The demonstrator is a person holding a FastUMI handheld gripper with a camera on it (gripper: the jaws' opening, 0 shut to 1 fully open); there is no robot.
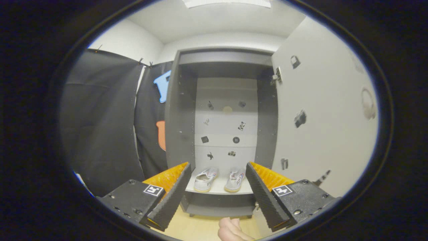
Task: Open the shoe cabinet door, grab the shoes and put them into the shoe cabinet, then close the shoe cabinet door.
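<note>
Nearest the camera, a person's hand (231, 229) shows low between the two fingers of the tool (217, 192), which stand wide apart and hold nothing. Straight ahead, seen through the gap between the fingers, the pair of white shoes (219, 179) sits side by side on the bottom shelf (217, 189) of the shoe cabinet (219, 134), toes toward the camera, long axes running front to back. The cabinet door (321, 117) stands swung open to the right, its inner face beside the right finger. Judging by this, the shoes are stowed and closing remains; the door lies right of the tool and should swing leftward.
</note>
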